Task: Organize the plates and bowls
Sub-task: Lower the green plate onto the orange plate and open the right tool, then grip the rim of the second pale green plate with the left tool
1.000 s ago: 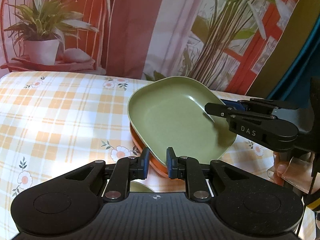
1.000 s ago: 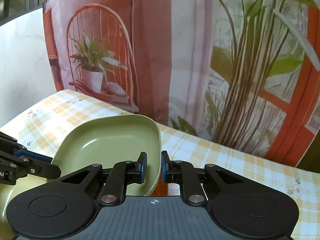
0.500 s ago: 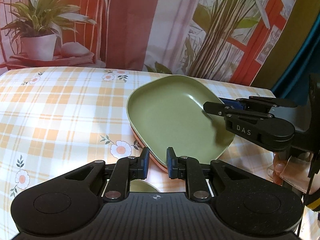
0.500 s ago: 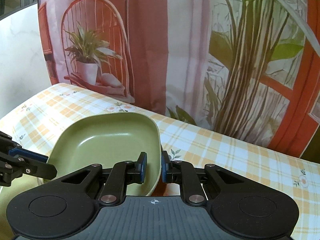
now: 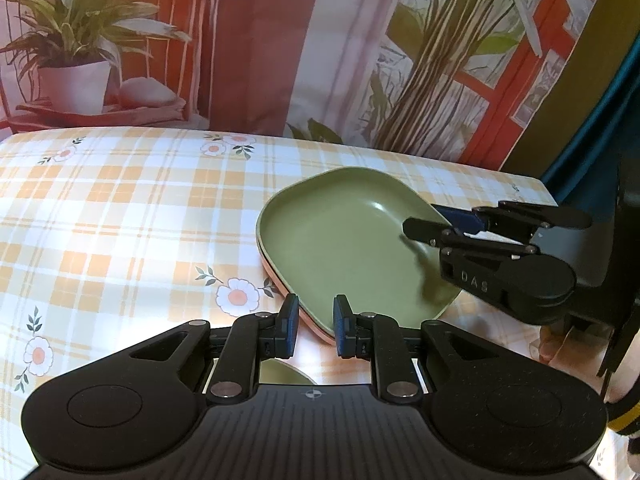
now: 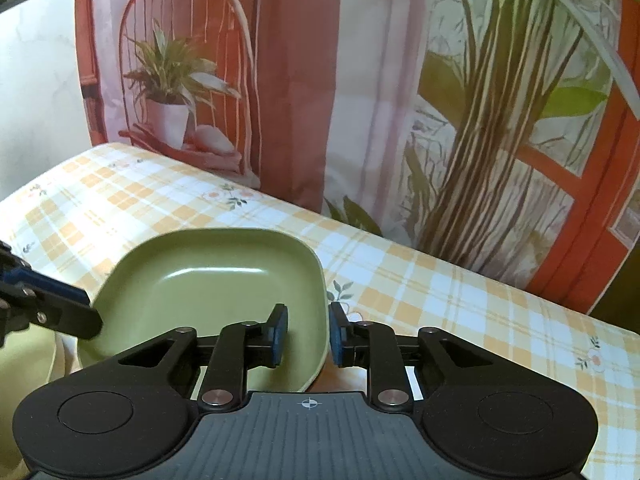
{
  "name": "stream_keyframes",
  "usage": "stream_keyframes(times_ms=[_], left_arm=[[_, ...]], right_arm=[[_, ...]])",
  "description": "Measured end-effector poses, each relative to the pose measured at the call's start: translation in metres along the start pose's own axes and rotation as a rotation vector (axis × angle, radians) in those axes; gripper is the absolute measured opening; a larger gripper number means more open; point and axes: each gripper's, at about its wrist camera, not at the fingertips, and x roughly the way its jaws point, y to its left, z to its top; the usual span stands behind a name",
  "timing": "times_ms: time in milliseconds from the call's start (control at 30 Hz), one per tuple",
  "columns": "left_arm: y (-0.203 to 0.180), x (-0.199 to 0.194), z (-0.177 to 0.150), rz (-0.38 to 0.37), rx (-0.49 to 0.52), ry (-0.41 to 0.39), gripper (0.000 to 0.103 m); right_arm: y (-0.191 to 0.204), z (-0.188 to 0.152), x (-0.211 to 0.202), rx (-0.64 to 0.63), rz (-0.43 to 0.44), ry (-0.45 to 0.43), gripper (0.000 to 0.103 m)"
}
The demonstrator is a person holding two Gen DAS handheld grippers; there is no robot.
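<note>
Showing green plate (image 5: 352, 248) nested on orange plate (image 5: 308, 322), both flat on checked cloth (image 5: 120, 220), near its right end. Seen from left wrist: left gripper (image 5: 314, 330) just short of near corner of stack, jaws apart by a modest gap, nothing between them, orange rim straight ahead and slightly below. Right gripper (image 5: 424, 226) entering from right, reaching over green rim, tips above plate floor. Seen from right wrist: right gripper (image 6: 306, 334) straddling right rim of green plate (image 6: 216, 292), left pad inside, right pad outside, gap visible on both sides, so jaws apart and not clamped. Long axis of stack running from near-left corner toward far right. Judged nearer for a hold: right, already astride rim; closing alone likely sufficient. Left better placed for near corner, or for bowl (image 5: 284, 374) partly hidden beneath its body. Second pale green dish (image 6: 24, 368) at lower left of right view, shape unclear.
</note>
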Motion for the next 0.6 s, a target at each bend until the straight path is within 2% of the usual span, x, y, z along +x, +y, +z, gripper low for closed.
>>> stream_keyframes(times_ms=[300,367,433,600], left_arm=[[0.009,-0.020,0.003,0.012,-0.042,-0.038,0.020],[0.011,-0.029,0.003,0.013,-0.044,-0.054,0.022],[0.013,-0.036,0.003,0.017,-0.049,-0.068,0.030],[0.018,-0.050,-0.002,0.019,-0.053,-0.089,0.030]], right_arm=[[0.001,-0.003,-0.020,0.019,-0.013,-0.011,0.022],[0.001,-0.004,-0.028,0.019,-0.018,-0.025,0.022],[0.002,-0.005,-0.036,0.022,-0.019,-0.040,0.022],[0.009,-0.012,-0.045,-0.004,-0.025,-0.036,0.021]])
